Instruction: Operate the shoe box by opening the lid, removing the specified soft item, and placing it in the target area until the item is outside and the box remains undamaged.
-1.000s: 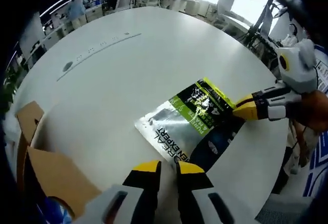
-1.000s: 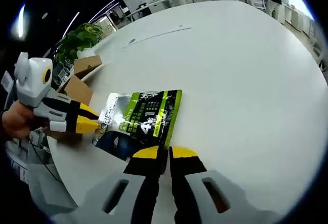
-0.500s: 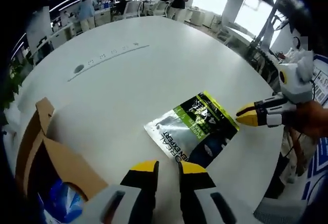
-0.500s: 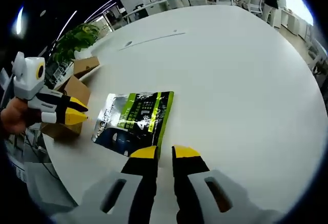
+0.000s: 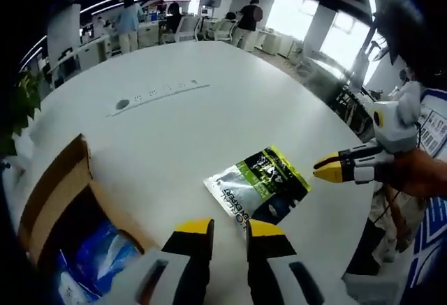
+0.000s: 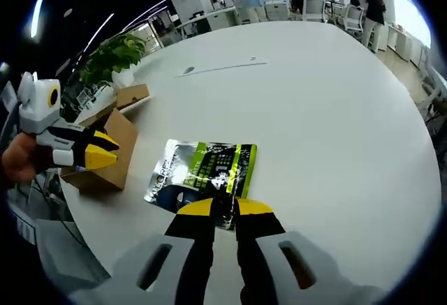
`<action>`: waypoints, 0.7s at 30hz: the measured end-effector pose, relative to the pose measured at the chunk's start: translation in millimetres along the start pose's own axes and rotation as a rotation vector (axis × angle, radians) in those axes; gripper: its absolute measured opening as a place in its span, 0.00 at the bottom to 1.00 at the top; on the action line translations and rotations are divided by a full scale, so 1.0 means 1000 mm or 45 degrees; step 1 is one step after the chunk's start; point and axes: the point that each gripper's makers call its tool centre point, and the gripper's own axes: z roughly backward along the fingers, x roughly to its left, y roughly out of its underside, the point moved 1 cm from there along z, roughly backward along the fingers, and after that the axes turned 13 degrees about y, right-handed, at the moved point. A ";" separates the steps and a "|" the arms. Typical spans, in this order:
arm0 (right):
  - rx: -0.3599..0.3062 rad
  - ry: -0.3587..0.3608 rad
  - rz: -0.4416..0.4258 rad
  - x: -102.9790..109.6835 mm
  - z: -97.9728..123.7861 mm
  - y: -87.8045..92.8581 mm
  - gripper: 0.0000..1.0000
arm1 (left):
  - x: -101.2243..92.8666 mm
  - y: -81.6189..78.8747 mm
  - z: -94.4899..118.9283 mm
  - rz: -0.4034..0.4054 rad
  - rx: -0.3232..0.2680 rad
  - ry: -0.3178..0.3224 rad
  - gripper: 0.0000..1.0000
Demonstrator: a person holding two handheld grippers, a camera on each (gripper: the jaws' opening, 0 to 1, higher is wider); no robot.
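Left gripper view, own tool: my left gripper (image 5: 228,225) rises from the bottom centre, yellow tips a narrow gap apart, nothing between them.
Right gripper view, own tool: my right gripper (image 6: 224,208) sits at bottom centre, tips likewise slightly parted and empty, just short of the pouch's near edge.
Soft item: a green, black and silver foil pouch (image 5: 258,183) lies flat on the white round table (image 5: 174,95), outside the box. In the right gripper view the pouch (image 6: 203,171) is at centre, just above my tips.
Shoe box: the brown cardboard box (image 5: 66,214) is at lower left of the left gripper view, lid open, blue wrapping visible inside. In the right gripper view the box (image 6: 108,153) is at left, left of the pouch.
Other tool in frame: the right gripper (image 5: 328,168) enters the left gripper view from the right, tip just beside the pouch's right edge; the left gripper (image 6: 103,151) shows at left of the right gripper view, over the box.
Key relation: the pouch lies dead ahead of the right tips, its long axis running left to right across that view; I judge the right gripper nearer.
Task state, my judgement: item out, box looks intact; only final placement could remain.
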 end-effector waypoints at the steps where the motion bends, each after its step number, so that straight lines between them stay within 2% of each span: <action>1: -0.004 -0.004 0.004 0.003 0.001 -0.001 0.09 | 0.001 0.000 0.005 -0.011 -0.010 -0.005 0.18; 7: -0.031 -0.033 -0.025 0.023 0.006 -0.011 0.10 | 0.011 0.002 0.028 0.009 -0.063 -0.002 0.19; 11: -0.058 -0.059 -0.051 0.041 0.010 -0.019 0.11 | 0.013 0.002 0.045 0.113 -0.168 0.047 0.21; 21: -0.075 -0.114 0.021 0.085 0.011 -0.026 0.11 | 0.028 0.018 0.080 0.112 -0.237 0.010 0.22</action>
